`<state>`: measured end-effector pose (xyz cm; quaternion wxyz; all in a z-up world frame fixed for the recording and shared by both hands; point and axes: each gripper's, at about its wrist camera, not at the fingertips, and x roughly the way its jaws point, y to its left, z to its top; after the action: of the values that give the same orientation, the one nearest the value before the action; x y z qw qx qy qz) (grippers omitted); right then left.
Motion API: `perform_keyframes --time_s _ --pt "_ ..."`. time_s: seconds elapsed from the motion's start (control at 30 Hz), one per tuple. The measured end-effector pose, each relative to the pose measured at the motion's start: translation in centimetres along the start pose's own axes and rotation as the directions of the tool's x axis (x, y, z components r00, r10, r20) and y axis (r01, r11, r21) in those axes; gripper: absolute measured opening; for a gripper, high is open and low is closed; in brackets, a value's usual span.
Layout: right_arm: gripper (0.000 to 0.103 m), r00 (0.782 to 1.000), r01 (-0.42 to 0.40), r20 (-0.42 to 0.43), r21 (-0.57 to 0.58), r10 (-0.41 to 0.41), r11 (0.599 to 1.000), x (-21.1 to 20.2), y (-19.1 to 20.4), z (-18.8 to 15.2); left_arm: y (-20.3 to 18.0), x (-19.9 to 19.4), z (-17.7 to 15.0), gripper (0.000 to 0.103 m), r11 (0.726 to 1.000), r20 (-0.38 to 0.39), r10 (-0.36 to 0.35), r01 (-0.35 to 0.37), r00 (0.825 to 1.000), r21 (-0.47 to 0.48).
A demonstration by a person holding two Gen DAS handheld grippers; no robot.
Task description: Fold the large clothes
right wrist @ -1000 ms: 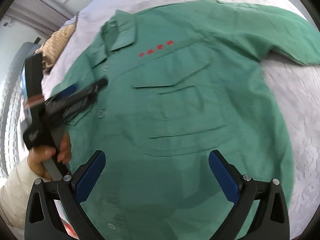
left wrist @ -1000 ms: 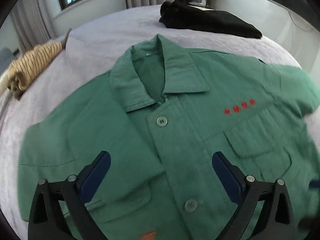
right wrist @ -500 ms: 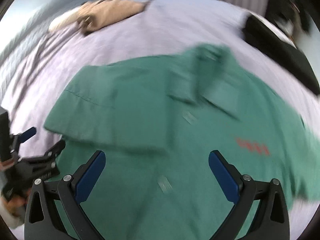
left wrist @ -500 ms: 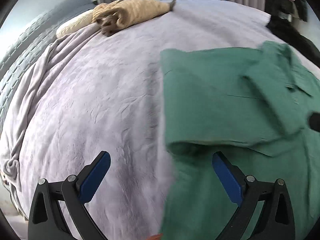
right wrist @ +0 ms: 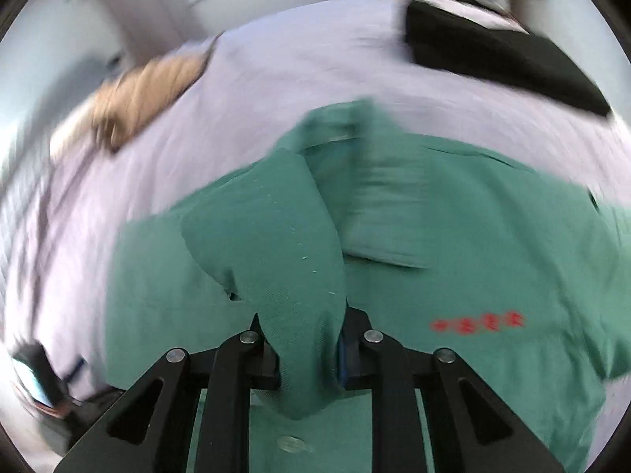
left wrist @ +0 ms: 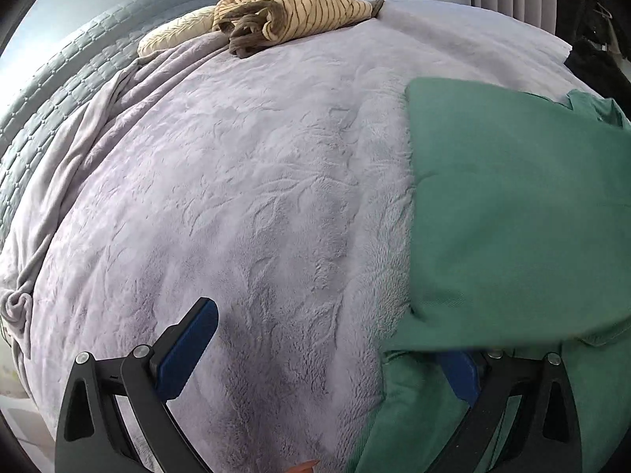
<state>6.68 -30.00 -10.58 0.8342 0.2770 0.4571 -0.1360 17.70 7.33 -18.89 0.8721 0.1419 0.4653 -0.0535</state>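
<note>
In the left wrist view, the left gripper [left wrist: 327, 351] stands spread wide: one blue pad hangs above the lilac bed cover [left wrist: 244, 205], the other is partly hidden under an edge of the green shirt [left wrist: 520, 213]. The shirt lies on the bed cover, and beyond it, at the far end of the bed, a striped beige garment [left wrist: 299, 12] sits bunched beside a pale pillow [left wrist: 177, 33]. In the right wrist view, blurred by motion, the right gripper [right wrist: 309, 354] is pressed together on a raised fold of the shirt [right wrist: 276, 236], pinching the cloth between its pads. The rest of the shirt lies spread on the bed cover, red embroidery [right wrist: 477, 321] facing up. Past the shirt lies a black garment [right wrist: 493, 55].
</note>
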Motion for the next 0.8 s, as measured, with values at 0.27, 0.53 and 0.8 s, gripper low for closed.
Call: perform_keyframes --time_s 0.27,0.53,0.8 --pt "0.047 0.982 -0.172 0.011 0.448 0.187 0.877 0.6 -11.9 -2.4 1.1 -0.8 0.3 0.103 0.995 -0.020 -0.064 0.065 0.998 0.081" --pt "0.063 0.959 -0.244 -0.009 0.476 0.282 0.845 -0.6 -11.4 -4.7 3.9 -4.0 1.2 0.103 0.942 -0.125 -0.305 0.318 0.944 0.104" --pt "0.011 0.976 -0.167 -0.043 0.477 0.213 0.863 0.6 -10.9 -4.3 -1.0 1.5 3.5 0.023 0.901 -0.260 -0.413 0.433 0.873 0.022"
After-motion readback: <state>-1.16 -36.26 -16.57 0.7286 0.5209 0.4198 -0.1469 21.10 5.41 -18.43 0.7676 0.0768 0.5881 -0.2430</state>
